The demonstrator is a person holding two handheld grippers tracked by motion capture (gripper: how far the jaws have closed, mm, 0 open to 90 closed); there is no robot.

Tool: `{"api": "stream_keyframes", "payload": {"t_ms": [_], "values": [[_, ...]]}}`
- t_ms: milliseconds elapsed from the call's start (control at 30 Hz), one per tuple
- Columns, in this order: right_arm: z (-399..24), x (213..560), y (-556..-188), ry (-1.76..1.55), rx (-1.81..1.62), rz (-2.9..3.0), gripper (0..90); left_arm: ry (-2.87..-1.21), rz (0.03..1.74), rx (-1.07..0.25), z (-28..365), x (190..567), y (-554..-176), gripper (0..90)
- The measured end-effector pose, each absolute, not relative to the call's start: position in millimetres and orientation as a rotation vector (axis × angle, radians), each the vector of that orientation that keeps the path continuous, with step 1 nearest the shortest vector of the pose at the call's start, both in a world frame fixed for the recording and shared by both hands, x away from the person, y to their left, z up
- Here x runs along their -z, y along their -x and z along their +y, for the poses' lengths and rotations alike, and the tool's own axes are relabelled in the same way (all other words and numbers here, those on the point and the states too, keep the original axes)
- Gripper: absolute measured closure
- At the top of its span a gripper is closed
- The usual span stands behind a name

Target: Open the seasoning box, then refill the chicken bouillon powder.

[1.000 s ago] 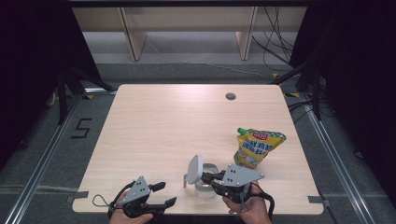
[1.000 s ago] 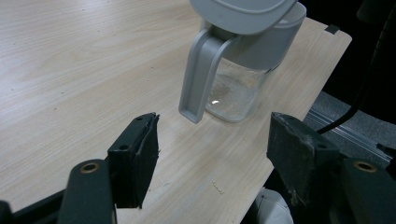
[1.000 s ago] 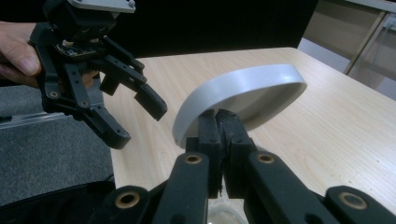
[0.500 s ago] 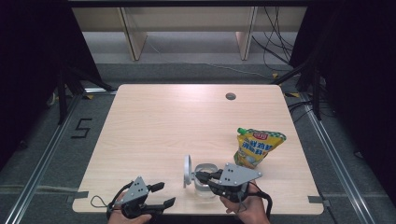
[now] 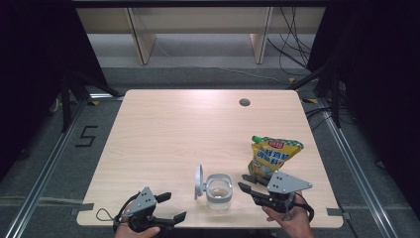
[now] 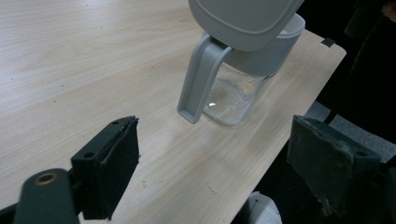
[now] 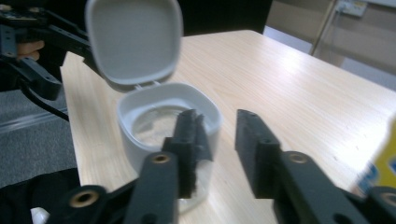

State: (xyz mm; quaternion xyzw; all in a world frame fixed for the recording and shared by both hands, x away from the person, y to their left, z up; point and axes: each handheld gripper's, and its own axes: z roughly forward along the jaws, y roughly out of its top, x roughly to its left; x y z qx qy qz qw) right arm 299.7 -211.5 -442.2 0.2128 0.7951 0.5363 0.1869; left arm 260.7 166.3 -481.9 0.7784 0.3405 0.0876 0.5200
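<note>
A clear container [image 5: 218,191] with a grey rim stands near the table's front edge, a little pale powder at its bottom. Its hinged lid [image 5: 199,181] stands open at its left side. My right gripper [image 5: 243,182] is just right of the container and apart from it. Its jaws have just been opening, with nothing between them. In the right gripper view the container [image 7: 154,122] and lid [image 7: 133,37] lie beyond my right gripper [image 7: 219,122]. My left gripper [image 5: 173,207] is at the front left, its jaws just opened wide and empty. The container's handle [image 6: 198,79] lies ahead of my left gripper [image 6: 215,154].
A yellow pouch [image 5: 273,155] with a green cap lies right of the container, close behind the right gripper. A round hole [image 5: 244,102] sits in the table's far right part. The table's front edge [image 5: 208,227] runs just under both hands.
The right gripper has drawn back to the right from the container and its jaws have parted. The lid has swung down to stand upright at the container's left. The left hand stayed put.
</note>
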Motion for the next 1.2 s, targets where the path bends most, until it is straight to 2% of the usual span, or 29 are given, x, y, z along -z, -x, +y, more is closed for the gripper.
{"api": "stream_keyframes", "payload": {"t_ms": [400, 867, 1133, 1167, 1200], "values": [[-249.4, 454.2, -298.8, -0.788, -1.481, 2.222, 50.3, -1.849, 0.866, -0.253, 166.7, 480.8, -257.1, 15.9], [-303.3, 463.3, -298.2, -1.016, -1.419, 2.138, 43.7, -1.861, 0.858, -0.256, 166.6, 483.4, -256.4, 16.0], [-315.7, 473.1, -308.4, -1.052, -1.38, 2.105, 25.5, -1.913, 0.83, -0.275, 167.9, 484.8, -260.2, 16.1], [-317.1, 474.6, -311.7, -1.027, -1.373, 2.114, 25.1, -1.874, 0.867, -0.251, 164.7, 485.9, -258.4, 16.1], [-317.7, 476.5, -313.2, -1.045, -1.364, 2.113, 24.9, -1.901, 0.837, -0.266, 166.0, 485.5, -259.9, 16.1]]}}
